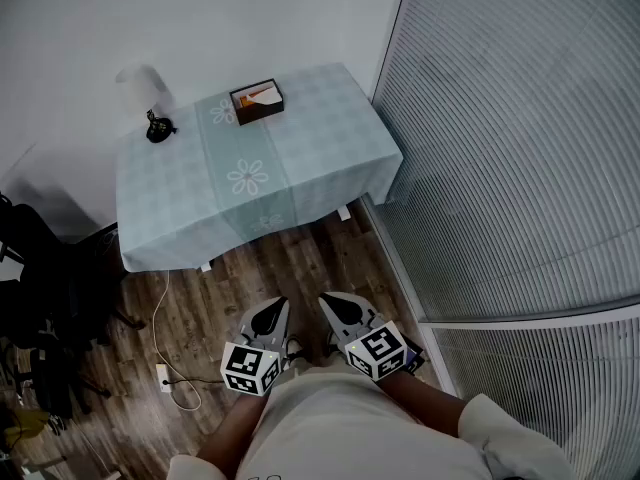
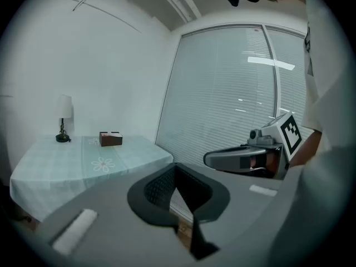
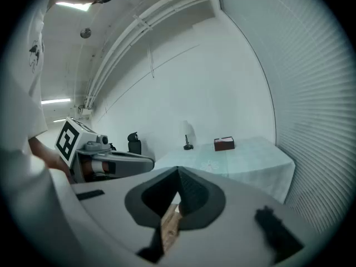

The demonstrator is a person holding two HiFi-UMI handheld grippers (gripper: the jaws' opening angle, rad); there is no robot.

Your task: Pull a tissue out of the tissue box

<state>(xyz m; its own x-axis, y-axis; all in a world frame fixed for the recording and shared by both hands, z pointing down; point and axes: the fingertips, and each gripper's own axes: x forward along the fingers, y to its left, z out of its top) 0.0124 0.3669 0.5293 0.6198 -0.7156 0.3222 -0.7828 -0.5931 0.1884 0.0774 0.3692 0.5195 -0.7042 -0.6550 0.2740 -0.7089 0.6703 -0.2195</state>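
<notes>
Rectangular brown tissue box [image 1: 257, 101] on checked tablecloth [image 1: 300, 158].

This looks like an office room staged as a small home corner: plain white walls [image 1: 200, 18], a glass partition [image 1: 520, 118] behind closed horizontal blinds, and wood-plank flooring [image 1: 260, 278]. 1 cloth-covered counter [image 1: 180, 198] carries a table lamp [image 1: 148, 96] and a tissue box [image 1: 257, 100]. A black office chair [image 1: 35, 268] stands beside it.

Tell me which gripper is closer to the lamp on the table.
Left. The left gripper is over the floor, well short of the lamp; the right gripper is beside it, farther toward the blinds.
</notes>
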